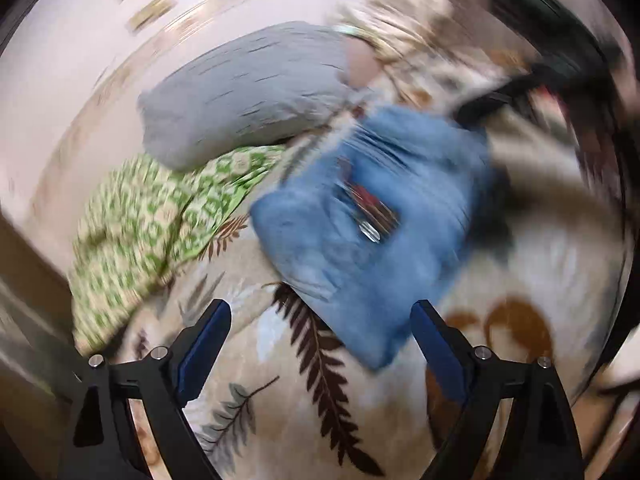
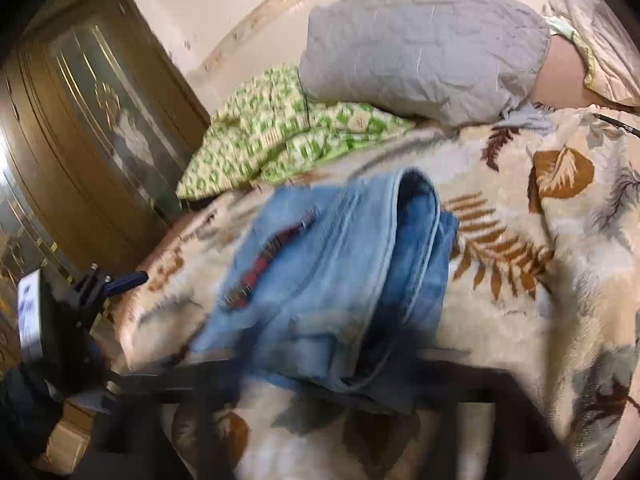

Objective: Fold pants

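The blue jeans (image 1: 380,208) lie folded into a thick bundle on a leaf-patterned blanket (image 1: 280,360); a red-lined tear shows on top. My left gripper (image 1: 320,308) hangs open just above and before the bundle's near corner, its blue pads wide apart with nothing pressed between them. In the right wrist view the jeans (image 2: 328,260) lie in the middle, folded edges toward me. My right gripper (image 2: 332,376) is a dark motion smear at the bundle's near edge; its two sides stand wide apart. The left gripper (image 2: 120,282) shows at the left, off the bed's edge.
A grey pillow (image 2: 420,52) and a green patterned cloth (image 2: 272,132) lie behind the jeans against the wall. A wooden wardrobe (image 2: 80,120) stands left of the bed. A cardboard box (image 2: 68,440) sits low at the left. The left wrist view is motion-blurred.
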### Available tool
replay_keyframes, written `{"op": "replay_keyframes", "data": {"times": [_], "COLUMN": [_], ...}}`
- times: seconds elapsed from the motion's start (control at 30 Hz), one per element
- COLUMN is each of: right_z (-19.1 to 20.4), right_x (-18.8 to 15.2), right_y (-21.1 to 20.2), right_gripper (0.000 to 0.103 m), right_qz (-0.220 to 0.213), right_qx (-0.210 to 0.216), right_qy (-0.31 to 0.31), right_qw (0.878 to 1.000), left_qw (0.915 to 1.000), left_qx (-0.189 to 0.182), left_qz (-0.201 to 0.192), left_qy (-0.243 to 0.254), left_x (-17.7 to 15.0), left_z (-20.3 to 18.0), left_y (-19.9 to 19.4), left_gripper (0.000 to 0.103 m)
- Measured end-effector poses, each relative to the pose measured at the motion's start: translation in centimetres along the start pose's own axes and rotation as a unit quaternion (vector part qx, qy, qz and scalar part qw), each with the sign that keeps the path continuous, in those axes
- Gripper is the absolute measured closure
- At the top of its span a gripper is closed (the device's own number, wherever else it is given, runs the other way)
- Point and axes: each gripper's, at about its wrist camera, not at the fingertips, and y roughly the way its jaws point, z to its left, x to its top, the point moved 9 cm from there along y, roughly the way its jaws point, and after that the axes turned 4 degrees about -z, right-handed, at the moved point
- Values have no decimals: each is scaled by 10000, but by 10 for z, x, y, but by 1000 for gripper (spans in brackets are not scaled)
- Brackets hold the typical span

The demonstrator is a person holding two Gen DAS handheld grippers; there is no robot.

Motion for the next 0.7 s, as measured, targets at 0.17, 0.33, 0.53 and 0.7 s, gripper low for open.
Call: {"op": "replay_keyframes", "data": {"times": [0.17,0.33,0.53,0.7], "right_z": [-2,-23,-39,-45], "right_x": [30,56,72,74], "right_y": [-14,15,55,79], "right_gripper": [8,8,10,36], "right_qz": [-388,-159,62,297], "right_qx": [279,534,814,733], "right_qy": [233,775,1402,1556], "right_qw": [9986,9954,9868,9847], "left_qw": [9847,9517,8844,8647], "left_qx": [-618,-1113,-1519,-1763], "left_qz": [131,659,1217,1539], "left_qy": [-1622,-2786,-4242,-4445], "left_x": [23,33,30,37], "left_z": [42,68,89,85], "left_y": [30,94,165,202], "left_gripper": [8,8,8,8]}}
